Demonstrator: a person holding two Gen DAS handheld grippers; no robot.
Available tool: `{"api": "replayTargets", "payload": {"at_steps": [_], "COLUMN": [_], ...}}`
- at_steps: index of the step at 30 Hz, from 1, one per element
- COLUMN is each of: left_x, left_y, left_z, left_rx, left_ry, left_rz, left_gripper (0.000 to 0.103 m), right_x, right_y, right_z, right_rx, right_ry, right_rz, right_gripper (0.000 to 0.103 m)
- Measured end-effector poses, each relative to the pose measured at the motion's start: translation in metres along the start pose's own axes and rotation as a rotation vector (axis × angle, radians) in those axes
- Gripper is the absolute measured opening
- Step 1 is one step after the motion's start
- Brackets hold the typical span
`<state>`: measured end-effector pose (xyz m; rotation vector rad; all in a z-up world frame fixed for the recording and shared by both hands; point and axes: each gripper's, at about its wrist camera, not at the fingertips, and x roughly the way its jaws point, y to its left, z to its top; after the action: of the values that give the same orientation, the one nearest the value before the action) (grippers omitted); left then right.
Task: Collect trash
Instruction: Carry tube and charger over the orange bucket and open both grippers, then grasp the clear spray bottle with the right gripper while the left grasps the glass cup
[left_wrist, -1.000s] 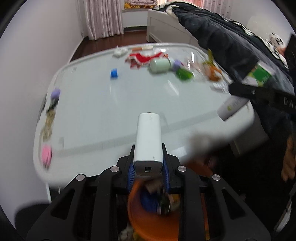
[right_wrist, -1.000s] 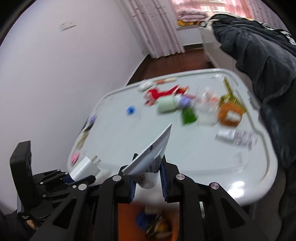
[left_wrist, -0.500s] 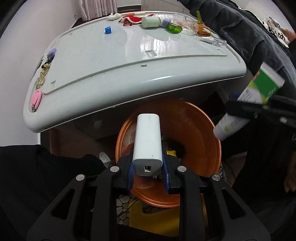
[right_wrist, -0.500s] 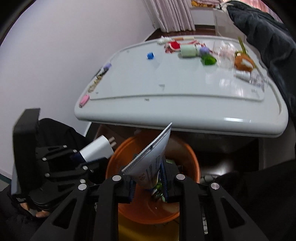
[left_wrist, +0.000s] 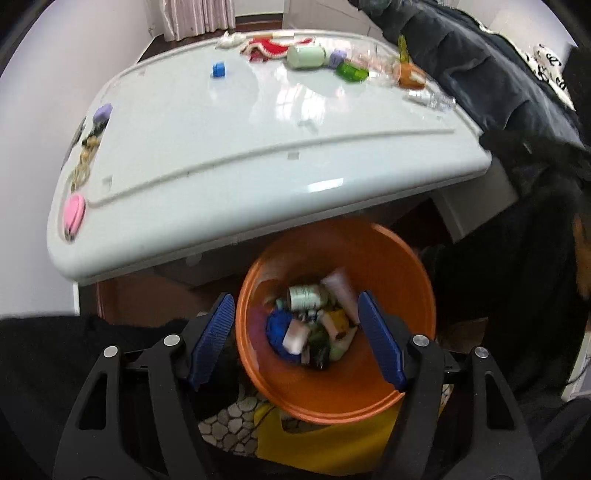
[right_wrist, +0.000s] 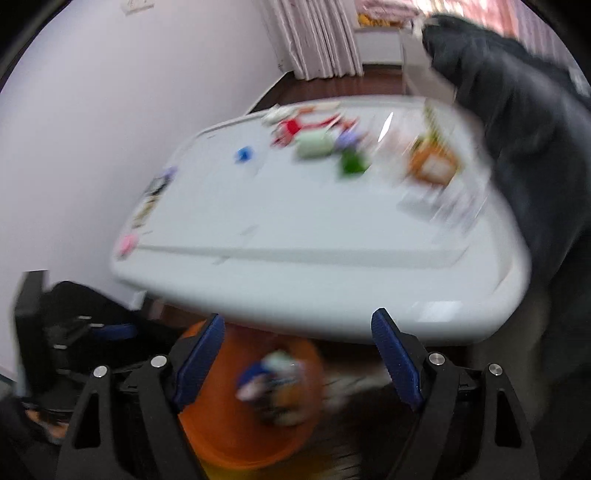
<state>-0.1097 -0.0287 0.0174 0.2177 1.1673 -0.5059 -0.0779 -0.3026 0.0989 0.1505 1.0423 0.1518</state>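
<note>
An orange bin stands on the floor under the near edge of the white table; it holds several pieces of trash, among them a white tube and a blue lump. My left gripper is open and empty right above the bin. My right gripper is open and empty above the bin, in a blurred view. On the table lie a pale green bottle, a green item, a red wrapper and a blue cap.
A pink item, a purple item and a chain lie along the table's left edge. A clear bottle and an orange item lie at the far right. A dark coat hangs at the right. A wall stands on the left.
My left gripper has opened and the white charger is gone from it. My right gripper has opened and the tube has gone into the bin. The right view has swung up.
</note>
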Motion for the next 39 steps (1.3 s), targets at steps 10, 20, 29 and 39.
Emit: {"api": "replayTargets", "payload": {"at_steps": [10,20,29,39], "left_x": [0.01,0.007,0.005,0.1], "left_y": [-0.015,-0.019,-0.052,-0.128], "left_z": [0.037,0.06,0.134,0.243], "left_rx": [0.037,0.05,0.068,0.118], "left_ry": [-0.028,-0.056,-0.162,-0.202], "left_rz": [-0.018,-0.01,-0.036,-0.03], "left_gripper": [0.069,0.069,0.069,0.079], "right_x": [0.079,0.107,0.019,-0.031], "right_y": [-0.092,-0.12,-0.098,-0.15], "right_z": [0.082,0.078,0.055,0.022], "right_rx": [-0.293,-0.163,0.205,0.402], "right_ry": [0.202,0.213,-0.048,-0.282], "right_rz": [-0.26,-0.187,-0.056,-0.08], "right_gripper": [0.081,0.026,0.026,0.026]}}
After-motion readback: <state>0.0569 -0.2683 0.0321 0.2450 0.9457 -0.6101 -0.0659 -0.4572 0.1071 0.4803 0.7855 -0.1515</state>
